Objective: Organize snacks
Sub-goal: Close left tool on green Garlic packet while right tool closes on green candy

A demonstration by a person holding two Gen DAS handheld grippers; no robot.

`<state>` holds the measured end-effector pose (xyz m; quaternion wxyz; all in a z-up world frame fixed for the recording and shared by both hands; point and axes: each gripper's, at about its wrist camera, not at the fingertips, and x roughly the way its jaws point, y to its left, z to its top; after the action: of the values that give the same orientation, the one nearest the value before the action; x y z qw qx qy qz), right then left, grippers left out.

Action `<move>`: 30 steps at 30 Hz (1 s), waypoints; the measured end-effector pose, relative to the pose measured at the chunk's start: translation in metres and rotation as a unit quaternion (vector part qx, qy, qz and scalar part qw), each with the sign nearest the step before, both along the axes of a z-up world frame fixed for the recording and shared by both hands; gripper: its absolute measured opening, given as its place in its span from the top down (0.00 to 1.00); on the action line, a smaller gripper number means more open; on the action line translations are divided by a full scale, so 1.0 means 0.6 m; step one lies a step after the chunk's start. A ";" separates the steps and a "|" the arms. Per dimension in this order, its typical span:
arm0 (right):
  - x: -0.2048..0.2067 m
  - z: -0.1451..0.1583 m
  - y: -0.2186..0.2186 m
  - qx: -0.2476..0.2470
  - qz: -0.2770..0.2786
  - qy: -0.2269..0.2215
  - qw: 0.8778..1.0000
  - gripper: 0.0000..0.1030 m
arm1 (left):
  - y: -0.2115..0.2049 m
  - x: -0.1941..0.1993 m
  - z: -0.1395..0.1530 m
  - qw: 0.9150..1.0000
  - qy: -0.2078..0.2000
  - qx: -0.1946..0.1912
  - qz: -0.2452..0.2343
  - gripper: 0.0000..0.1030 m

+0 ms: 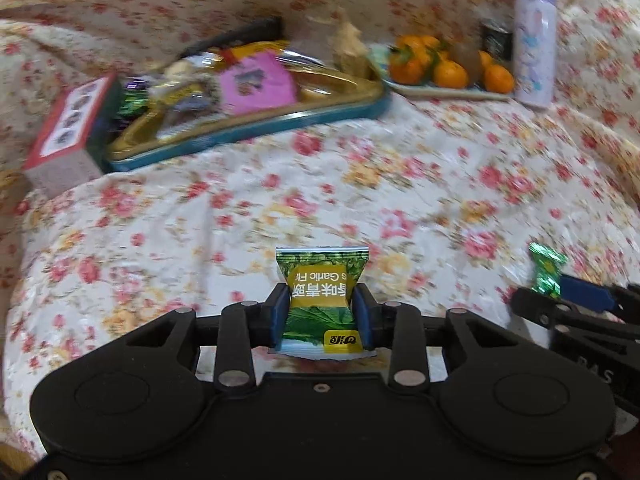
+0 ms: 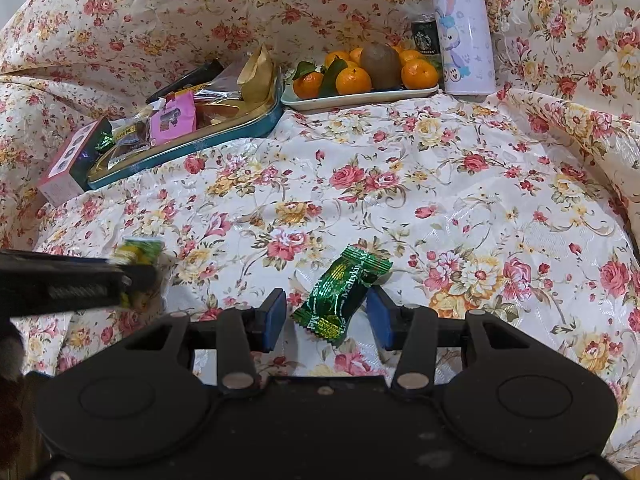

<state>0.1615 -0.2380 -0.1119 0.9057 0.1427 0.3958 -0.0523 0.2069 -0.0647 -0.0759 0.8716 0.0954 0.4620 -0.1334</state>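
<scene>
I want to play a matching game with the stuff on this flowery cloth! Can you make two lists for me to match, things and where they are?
Things:
1. green pea snack packet
2. green Meltykiss candy
3. tangerines
4. pink packet

Places:
A. on the pale plate with a kiwi
B. in the teal tray
C. pinched between the left gripper fingers
D. on the cloth between the right gripper fingers, which are apart

Pairs: 1-C, 2-D, 3-A, 4-B
</scene>
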 end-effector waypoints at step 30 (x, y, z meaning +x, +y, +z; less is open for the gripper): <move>0.055 0.009 0.059 -0.048 0.015 0.013 0.999 0.75 | 0.054 0.016 -0.025 0.998 0.005 -0.007 0.063 0.55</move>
<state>0.1944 -0.2025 -0.1064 0.9068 0.0930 0.4069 -0.0598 0.2164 -0.0320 -0.0907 0.8764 0.0597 0.4708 -0.0823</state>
